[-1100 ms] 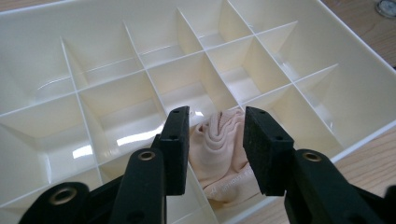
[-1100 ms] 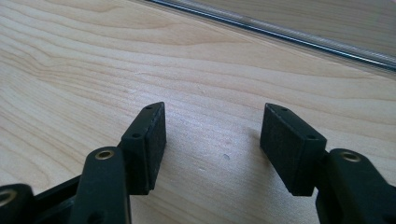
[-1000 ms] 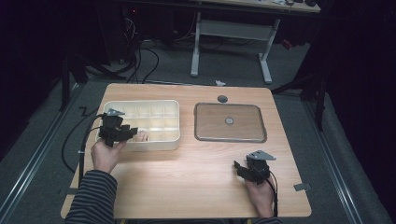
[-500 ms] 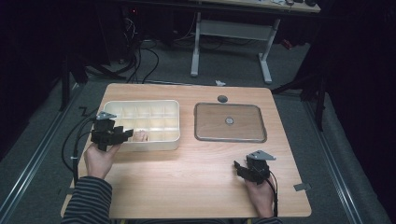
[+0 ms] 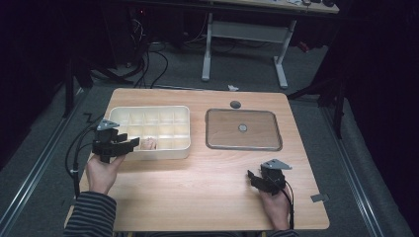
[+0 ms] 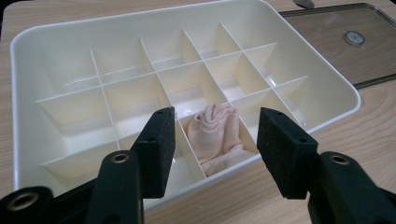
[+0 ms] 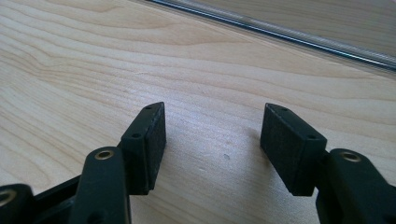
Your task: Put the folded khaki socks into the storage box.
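**Pink cloth lay in the divided tray, left tongs wide above it**

The cream divided tray (image 5: 185, 116) stood on the left half of the wooden bench (image 5: 197, 182). A rolled pink cloth (image 6: 217, 130) lay in one compartment of the tray's near row, toward the middle of that row; in the high view it showed as a pale pink patch (image 5: 148, 143) just inside the tray's near wall. The left tongs (image 6: 215, 144) hovered over the tray's near edge, at its left end. Their jaws had just been opening and stood wide, with the cloth seen between the pads (image 6: 159, 149) but below them and untouched. To the right of the tray, apart from it, a clear flat lid (image 5: 243, 129) lay on the bench. The right tongs (image 7: 212, 147) sat well to the right of the tray, nearer the person, jaws wide with bare wood between them.
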`<state>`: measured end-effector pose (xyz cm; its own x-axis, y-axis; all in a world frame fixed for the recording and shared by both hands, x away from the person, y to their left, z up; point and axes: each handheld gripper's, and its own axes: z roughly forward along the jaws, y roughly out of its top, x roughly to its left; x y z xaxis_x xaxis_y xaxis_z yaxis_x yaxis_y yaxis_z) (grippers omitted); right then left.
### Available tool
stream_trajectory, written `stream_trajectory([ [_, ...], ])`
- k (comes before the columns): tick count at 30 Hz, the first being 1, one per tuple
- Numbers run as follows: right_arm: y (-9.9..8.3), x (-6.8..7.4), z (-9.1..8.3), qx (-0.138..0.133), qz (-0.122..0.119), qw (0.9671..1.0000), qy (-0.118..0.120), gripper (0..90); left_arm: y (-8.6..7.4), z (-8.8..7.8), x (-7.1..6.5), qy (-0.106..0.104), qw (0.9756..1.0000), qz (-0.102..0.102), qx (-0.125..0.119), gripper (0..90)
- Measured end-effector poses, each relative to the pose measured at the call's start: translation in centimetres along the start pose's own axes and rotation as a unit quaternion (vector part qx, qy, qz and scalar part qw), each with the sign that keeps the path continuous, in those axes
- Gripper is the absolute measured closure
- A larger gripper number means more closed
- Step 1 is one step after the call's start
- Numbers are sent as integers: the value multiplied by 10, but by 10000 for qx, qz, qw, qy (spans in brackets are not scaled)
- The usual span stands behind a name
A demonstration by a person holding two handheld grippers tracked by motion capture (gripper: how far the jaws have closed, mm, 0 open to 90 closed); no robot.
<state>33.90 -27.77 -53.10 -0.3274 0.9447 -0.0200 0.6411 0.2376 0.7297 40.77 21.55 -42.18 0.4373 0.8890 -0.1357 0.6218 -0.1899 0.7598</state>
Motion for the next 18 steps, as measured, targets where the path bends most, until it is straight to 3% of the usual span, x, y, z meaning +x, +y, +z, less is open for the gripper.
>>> stream_trajectory([
  [14,0,0,0,1,-3,10000,3,407,-12,-10,-2,-229,9994,-252,-87,421],
  [18,0,0,0,1,-1,10000,3,407,-15,-14,-5,-289,9992,-243,-146,417],
])
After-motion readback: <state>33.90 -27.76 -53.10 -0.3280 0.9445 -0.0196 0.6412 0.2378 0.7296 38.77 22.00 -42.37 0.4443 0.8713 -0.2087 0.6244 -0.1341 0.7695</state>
